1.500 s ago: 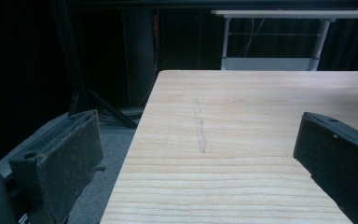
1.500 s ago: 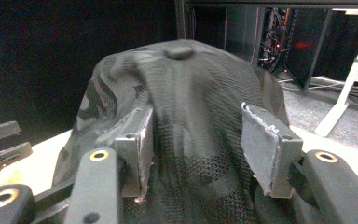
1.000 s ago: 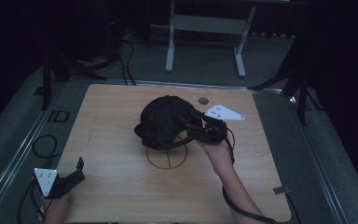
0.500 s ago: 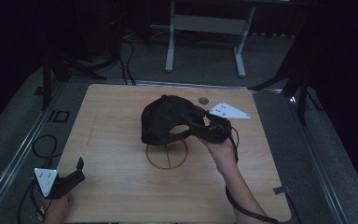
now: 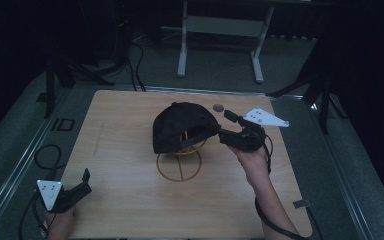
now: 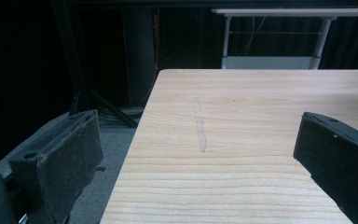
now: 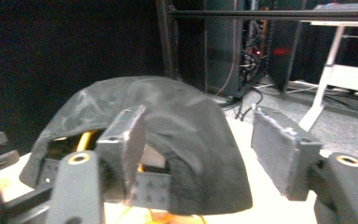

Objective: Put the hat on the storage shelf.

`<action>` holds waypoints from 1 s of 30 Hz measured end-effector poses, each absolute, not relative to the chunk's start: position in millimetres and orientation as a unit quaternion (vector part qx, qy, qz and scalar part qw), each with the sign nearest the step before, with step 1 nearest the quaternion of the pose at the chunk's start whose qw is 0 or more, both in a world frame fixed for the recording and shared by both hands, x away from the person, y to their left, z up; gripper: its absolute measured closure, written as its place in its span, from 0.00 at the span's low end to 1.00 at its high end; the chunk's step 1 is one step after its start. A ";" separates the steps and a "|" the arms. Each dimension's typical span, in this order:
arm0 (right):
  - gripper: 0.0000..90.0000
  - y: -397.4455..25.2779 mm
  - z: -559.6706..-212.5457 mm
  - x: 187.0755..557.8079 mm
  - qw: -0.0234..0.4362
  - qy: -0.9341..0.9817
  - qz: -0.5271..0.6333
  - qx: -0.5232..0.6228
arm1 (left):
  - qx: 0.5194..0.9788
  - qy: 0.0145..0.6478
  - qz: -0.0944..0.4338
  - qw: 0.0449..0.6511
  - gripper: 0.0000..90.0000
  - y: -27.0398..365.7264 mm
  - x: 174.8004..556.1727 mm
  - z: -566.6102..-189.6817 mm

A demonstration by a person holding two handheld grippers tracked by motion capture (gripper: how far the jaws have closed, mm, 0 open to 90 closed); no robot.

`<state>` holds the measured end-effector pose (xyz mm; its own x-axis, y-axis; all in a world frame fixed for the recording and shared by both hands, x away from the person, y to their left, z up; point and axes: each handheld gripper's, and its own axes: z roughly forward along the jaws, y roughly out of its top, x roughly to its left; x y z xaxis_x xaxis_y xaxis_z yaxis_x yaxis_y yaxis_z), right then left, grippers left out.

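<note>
1. We take this for a lab or recording studio, not a home: the room around us is dark, with black walls or drapes on every side.
2. We work at a pale wooden counter (image 5: pixel 130 150) set on grey carpeted floor (image 5: pixel 360 165), with a yellow target circle (image 5: pixel 179 167) marked on its top.
3. We see black cables (image 5: pixel 45 157) trailing over the floor beside the counter, and black stand legs (image 5: pixel 55 85) at both sides.
4. Behind the counter we see a white-framed desk (image 5: pixel 220 30), and in the right gripper view a dark equipment rack (image 7: pixel 256 51) with wiring and a small red light.
</note>
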<state>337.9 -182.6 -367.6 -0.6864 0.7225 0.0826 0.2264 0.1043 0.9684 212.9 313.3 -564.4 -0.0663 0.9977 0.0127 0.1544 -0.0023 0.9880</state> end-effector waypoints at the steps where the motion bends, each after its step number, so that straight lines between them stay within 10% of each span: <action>1: 0.34 -185.9 -367.6 338.1 0.216 0.711 0.579 0.335 | 0.522 0.552 0.478 0.441 0.02 313.3 212.8 -564.4; 13: 0.16 -231.7 -379.5 339.0 0.241 0.700 0.571 0.356 | 0.522 0.551 0.480 0.441 0.02 313.1 212.4 -564.6; 30: 0.15 -293.7 -436.2 331.3 0.266 0.693 0.538 0.399 | 0.520 0.551 0.481 0.442 0.02 312.7 212.3 -564.7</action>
<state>331.3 -293.7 -436.2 -0.5407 0.8390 0.0606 0.2670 0.1029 0.9582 212.3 312.7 -564.7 -0.0701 0.9974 0.0140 0.1470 -0.0036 0.9891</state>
